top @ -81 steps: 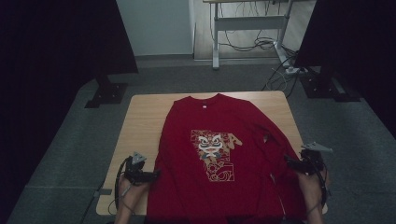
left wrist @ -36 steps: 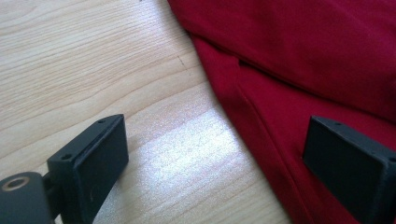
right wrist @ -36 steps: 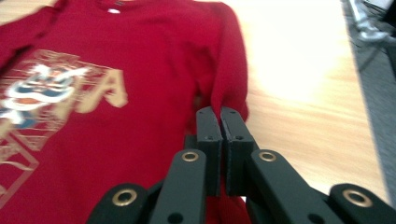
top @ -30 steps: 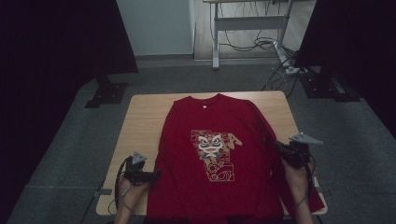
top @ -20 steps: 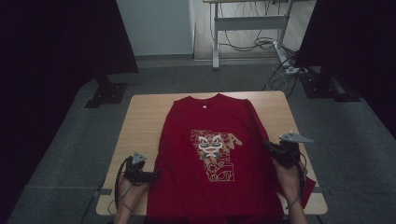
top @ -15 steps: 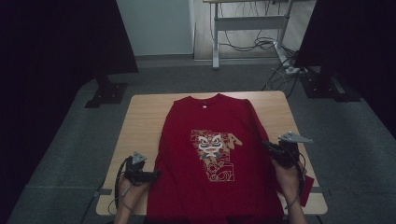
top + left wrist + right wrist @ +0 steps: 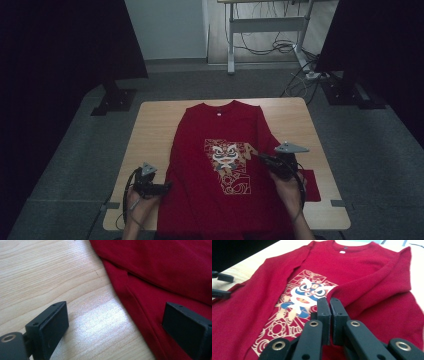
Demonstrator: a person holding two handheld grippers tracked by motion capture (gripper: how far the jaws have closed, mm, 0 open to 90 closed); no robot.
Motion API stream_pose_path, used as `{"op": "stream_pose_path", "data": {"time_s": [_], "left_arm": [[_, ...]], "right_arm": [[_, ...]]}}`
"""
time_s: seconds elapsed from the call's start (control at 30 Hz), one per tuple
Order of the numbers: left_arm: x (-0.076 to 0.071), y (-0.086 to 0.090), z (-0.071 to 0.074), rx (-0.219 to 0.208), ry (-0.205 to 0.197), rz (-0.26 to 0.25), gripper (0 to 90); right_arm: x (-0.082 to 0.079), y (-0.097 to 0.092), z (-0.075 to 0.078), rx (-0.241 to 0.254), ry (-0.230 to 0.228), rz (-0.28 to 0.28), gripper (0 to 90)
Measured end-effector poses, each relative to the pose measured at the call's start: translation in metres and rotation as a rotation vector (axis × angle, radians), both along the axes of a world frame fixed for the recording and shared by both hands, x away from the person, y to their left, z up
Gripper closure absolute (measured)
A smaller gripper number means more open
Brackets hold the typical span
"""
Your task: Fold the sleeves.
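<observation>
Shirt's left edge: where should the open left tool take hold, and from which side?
Grip the shirt at its folded side edge, coming in level from the bare table side. The left tool already straddles that edge, one jaw on wood, one over cloth.

- Left gripper (image 7: 161, 187): black body, a small grey three-cornered plate on top, and a thin dark cable looping off its near left side.
- Its pads (image 7: 53, 325) are flat black rectangular blocks with rounded corners and small screw holes along the edges; a brass-ringed pivot hole sits at the near left corner.
- Right gripper (image 7: 261, 159): black, topped by a larger grey three-cornered plate, with a dark cable trailing near the forearm.
- Its fingers (image 7: 323, 312) are slim black blocks on angled black link bars, each bar pierced by brass-ringed pivot holes.
- Both forearms are bare, with no sleeves showing.
</observation>
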State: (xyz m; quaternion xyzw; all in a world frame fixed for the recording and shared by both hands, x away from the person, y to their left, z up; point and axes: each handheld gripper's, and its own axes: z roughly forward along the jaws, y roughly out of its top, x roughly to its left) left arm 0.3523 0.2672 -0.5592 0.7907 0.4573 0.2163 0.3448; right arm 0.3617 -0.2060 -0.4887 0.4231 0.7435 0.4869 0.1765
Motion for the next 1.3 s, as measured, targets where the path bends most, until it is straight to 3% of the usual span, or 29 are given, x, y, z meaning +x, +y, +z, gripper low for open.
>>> {"op": "stream_pose_path", "data": {"time_s": [0.13,0.2,0.33,0.47,0.5,0.63,0.67,0.83,0.93,1.1,1.17,1.3], "left_arm": [[0.0,0.0,0.0,0.0,0.0,0.0,7.0],[0.0,0.0,0.0,0.0,0.0,-0.002,7.0],[0.0,0.0,0.0,0.0,0.0,-0.003,7.0],[0.0,0.0,0.0,0.0,0.0,-0.003,7.0],[0.0,0.0,0.0,0.001,0.0,-0.003,7.0],[0.0,0.0,0.0,0.0,0.0,-0.003,7.0],[0.0,0.0,0.0,0.0,0.0,-0.003,7.0],[0.0,0.0,0.0,0.001,0.0,-0.003,7.0],[0.0,0.0,0.0,0.0,0.0,-0.004,7.0],[0.001,0.0,0.0,0.0,-0.001,-0.005,7.0],[0.001,0.0,0.0,0.0,0.0,-0.005,7.0],[0.001,0.0,0.0,0.0,-0.001,-0.005,7.0]], "right_arm": [[0.003,0.018,-0.004,0.001,0.012,0.043,87.3],[0.003,0.018,-0.004,0.001,0.012,0.043,87.3],[0.006,0.042,-0.012,0.0,0.027,0.101,87.2],[0.007,0.045,-0.014,-0.001,0.031,0.106,87.3],[0.008,0.054,-0.022,0.001,0.049,0.135,87.3],[0.008,0.059,-0.025,0.0,0.058,0.16,87.2],[0.007,0.067,-0.03,-0.015,0.071,0.191,87.2],[0.008,0.071,-0.034,-0.029,0.083,0.198,87.0],[0.012,0.079,-0.053,-0.065,0.116,0.21,86.6],[0.012,0.08,-0.055,-0.071,0.119,0.21,86.5],[0.013,0.085,-0.064,-0.11,0.128,0.221,85.8],[0.013,0.086,-0.065,-0.114,0.131,0.223,85.4]]}}
